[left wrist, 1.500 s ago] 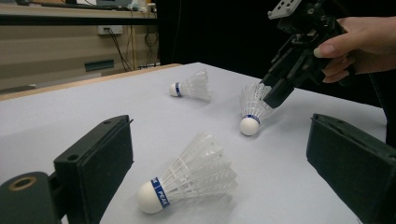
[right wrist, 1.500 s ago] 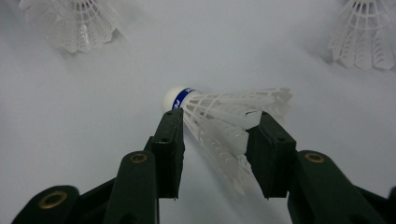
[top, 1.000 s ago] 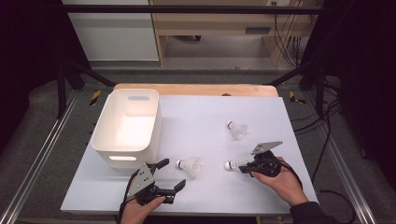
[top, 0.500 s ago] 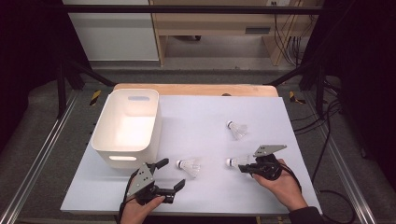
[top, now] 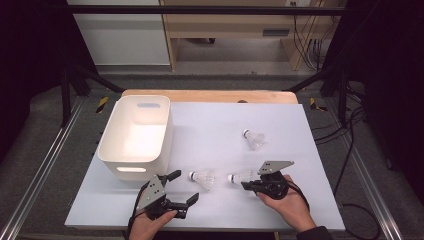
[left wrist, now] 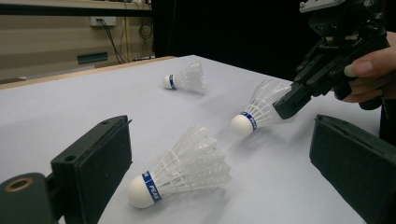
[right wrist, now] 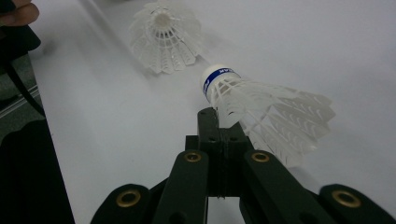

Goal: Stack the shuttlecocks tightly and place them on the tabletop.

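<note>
Shuttlecock (top: 242, 177) pinched by the feather skirt in the right gripper (top: 248, 186), jaws shut tight on the edge, cork end pointing toward the bin (top: 113, 150), low over the table (top: 210, 125). Thin grip, so best carried slowly and level, without squeezing harder on the feathers. Left gripper (top: 184, 188) wide open, holding nothing, straddling a second shuttlecock (top: 202, 178) lying just ahead. Third shuttlecock (top: 254, 139) farther back. Release only once over the bin.

Open table lies around the three shuttlecocks (top: 202, 178); the bin (top: 135, 131) blocks the left.
</note>
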`<action>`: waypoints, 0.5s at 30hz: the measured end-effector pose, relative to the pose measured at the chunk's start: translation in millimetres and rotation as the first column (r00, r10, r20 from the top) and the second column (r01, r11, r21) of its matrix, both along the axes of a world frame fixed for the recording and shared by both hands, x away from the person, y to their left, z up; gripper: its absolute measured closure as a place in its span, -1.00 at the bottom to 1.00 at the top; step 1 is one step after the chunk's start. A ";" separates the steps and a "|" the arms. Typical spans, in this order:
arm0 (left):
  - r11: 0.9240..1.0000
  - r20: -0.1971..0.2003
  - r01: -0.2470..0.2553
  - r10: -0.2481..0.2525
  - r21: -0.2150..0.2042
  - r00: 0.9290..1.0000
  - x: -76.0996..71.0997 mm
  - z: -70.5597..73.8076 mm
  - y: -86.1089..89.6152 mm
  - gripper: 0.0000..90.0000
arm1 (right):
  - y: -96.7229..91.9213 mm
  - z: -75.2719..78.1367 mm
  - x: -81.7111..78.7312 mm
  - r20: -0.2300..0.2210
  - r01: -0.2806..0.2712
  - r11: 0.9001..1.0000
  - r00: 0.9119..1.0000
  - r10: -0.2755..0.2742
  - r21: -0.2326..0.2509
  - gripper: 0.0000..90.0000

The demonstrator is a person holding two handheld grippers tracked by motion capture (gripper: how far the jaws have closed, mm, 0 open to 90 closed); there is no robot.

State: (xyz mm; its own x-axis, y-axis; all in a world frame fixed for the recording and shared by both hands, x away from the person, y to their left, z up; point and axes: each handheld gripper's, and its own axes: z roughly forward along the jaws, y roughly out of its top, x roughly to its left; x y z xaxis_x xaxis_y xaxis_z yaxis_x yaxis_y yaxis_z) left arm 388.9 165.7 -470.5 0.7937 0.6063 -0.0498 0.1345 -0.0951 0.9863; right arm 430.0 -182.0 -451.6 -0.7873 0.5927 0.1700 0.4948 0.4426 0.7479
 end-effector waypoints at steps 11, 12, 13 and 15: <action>1.000 0.005 0.004 -0.004 -0.007 1.000 -0.1 0.4 -0.5 -0.88 | 38.0 -2.6 4.6 0.024 -0.038 0.998 0.999 0.037 0.042 1.00; 1.000 0.005 0.005 -0.005 -0.007 1.000 -0.1 0.4 -0.4 -0.88 | 41.6 -3.4 5.2 0.024 -0.041 0.998 0.999 0.040 0.045 1.00; 1.000 0.004 0.006 -0.006 -0.007 1.000 -0.2 0.4 -0.5 -0.88 | 45.0 -4.4 5.9 0.022 -0.042 0.998 0.999 0.041 0.049 1.00; 1.000 0.004 0.007 -0.007 -0.008 1.000 -0.3 0.3 -0.4 -0.88 | 51.5 -6.7 7.2 0.016 -0.048 0.998 0.999 0.047 0.052 1.00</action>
State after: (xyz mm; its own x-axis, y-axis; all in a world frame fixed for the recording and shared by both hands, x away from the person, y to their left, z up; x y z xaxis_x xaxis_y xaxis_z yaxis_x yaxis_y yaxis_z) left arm 388.6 165.3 -470.1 0.7982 0.6002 -0.0514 0.1302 -0.0886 0.9875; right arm 437.3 -130.5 -458.4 -0.8168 0.5453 0.1884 0.4632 0.4253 0.7775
